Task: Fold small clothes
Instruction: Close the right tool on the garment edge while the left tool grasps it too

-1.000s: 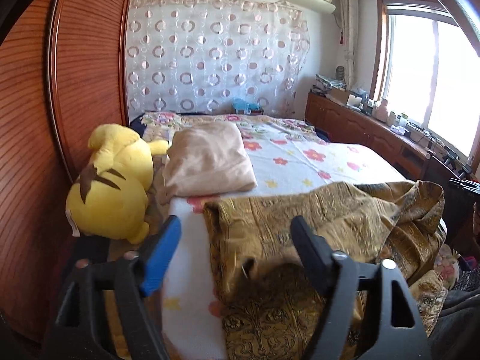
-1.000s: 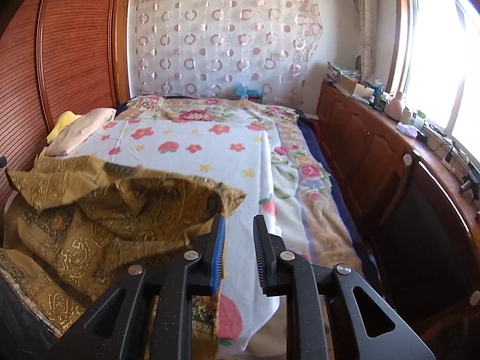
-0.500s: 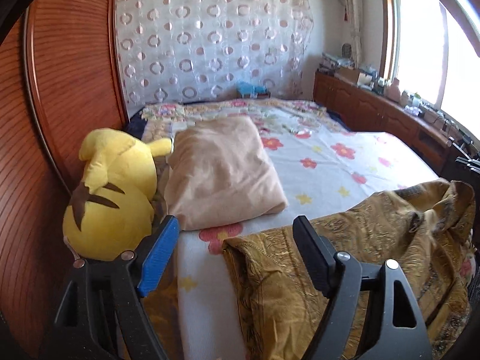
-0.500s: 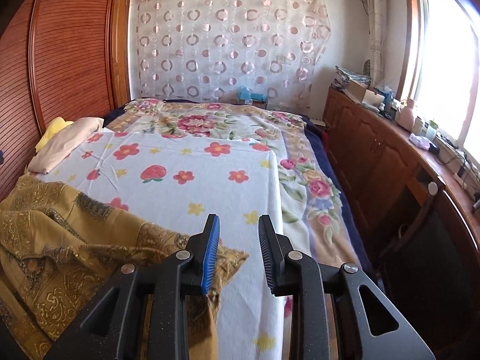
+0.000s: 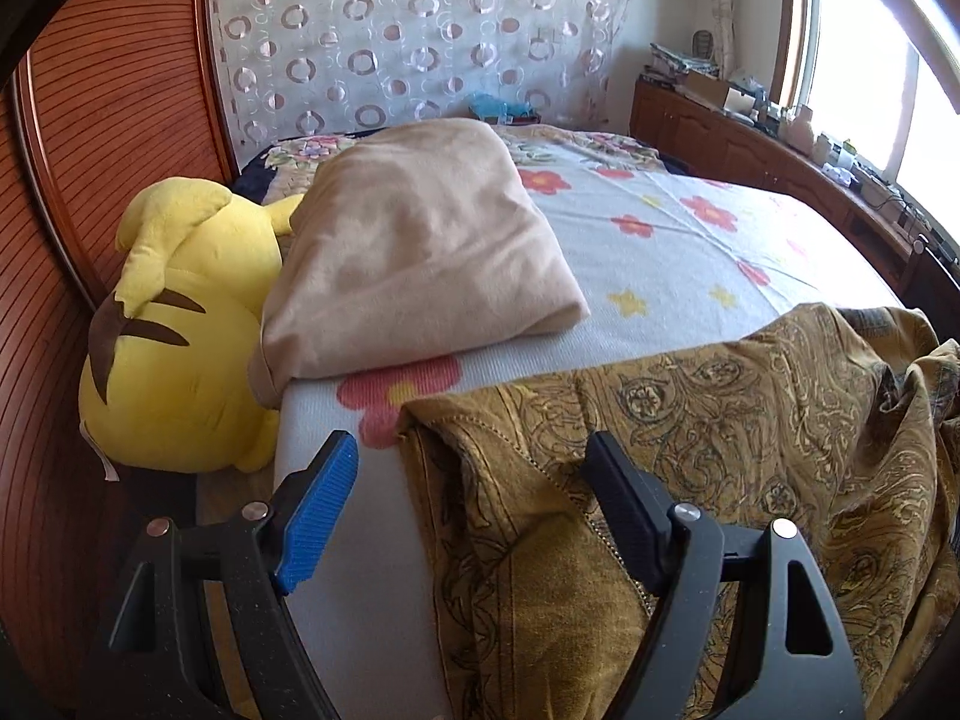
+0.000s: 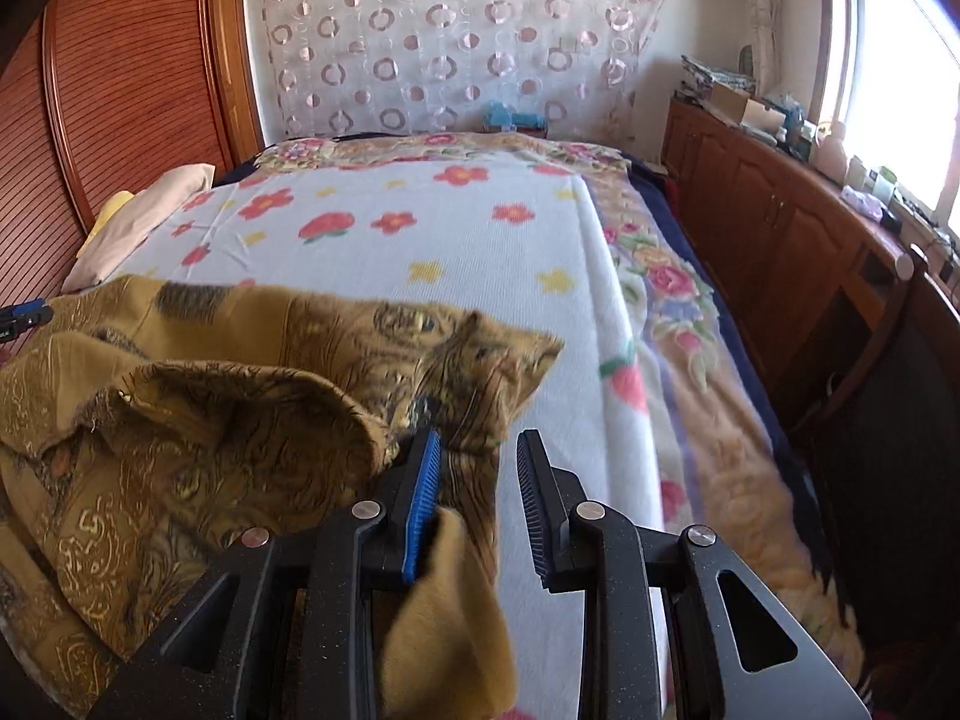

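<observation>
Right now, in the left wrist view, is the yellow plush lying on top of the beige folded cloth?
No, the plush sits beside the beige cloth, at the bed's left edge, with the cloth's edge overlapping it.

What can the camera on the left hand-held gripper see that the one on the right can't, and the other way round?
Only the left view shows the yellow plush toy as a whole, lying against the folded beige cloth, and the left hand-held gripper standing open over the garment's edge. Only the right view shows the right hand-held gripper beside the garment's corner, the flowered border of the bed and the dark chair. Both show the gold patterned garment on the flowered blanket, the circle-patterned curtain and the wooden cabinets.
</observation>
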Demonstrator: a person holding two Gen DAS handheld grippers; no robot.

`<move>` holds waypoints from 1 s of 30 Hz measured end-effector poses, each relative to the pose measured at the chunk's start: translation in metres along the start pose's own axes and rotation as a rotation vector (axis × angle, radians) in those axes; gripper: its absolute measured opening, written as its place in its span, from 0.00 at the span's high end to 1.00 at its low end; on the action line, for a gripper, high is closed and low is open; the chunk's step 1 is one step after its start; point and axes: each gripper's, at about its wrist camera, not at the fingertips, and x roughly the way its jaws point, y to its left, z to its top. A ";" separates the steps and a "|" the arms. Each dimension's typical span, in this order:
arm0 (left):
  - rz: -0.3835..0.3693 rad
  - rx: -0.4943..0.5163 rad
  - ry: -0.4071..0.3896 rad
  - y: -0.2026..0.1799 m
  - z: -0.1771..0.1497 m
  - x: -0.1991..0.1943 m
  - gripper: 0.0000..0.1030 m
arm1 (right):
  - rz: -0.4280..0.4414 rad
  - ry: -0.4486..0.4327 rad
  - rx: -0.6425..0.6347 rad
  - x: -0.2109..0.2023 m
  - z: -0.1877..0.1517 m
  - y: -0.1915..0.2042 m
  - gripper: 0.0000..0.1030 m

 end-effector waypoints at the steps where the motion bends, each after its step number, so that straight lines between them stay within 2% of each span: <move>1: 0.000 0.001 0.006 -0.001 0.000 0.001 0.23 | 0.004 0.002 0.001 -0.002 -0.002 0.000 0.73; 9: 0.007 0.007 0.030 -0.001 0.002 0.006 0.23 | 0.017 -0.048 0.037 -0.001 0.023 -0.013 0.73; 15: 0.009 0.011 0.056 -0.002 0.002 0.012 0.23 | 0.046 0.003 0.094 0.036 0.039 -0.022 0.73; 16: 0.007 0.009 0.057 -0.001 0.002 0.012 0.23 | 0.048 0.009 0.099 0.041 0.040 -0.024 0.78; 17: 0.004 0.006 0.058 -0.001 0.002 0.013 0.23 | 0.062 0.007 0.103 0.043 0.041 -0.025 0.89; 19: -0.006 -0.005 0.061 0.002 0.002 0.013 0.23 | 0.076 -0.007 0.089 0.040 0.041 -0.022 0.94; 22: -0.011 -0.011 0.063 0.002 0.002 0.014 0.22 | 0.009 -0.057 0.074 0.028 0.037 -0.023 0.96; 27: -0.012 -0.013 0.064 0.003 0.002 0.014 0.22 | -0.021 -0.075 0.132 0.023 0.032 -0.037 0.97; 30: -0.010 -0.012 0.065 0.002 0.003 0.014 0.22 | -0.005 -0.073 0.147 0.026 0.032 -0.040 0.97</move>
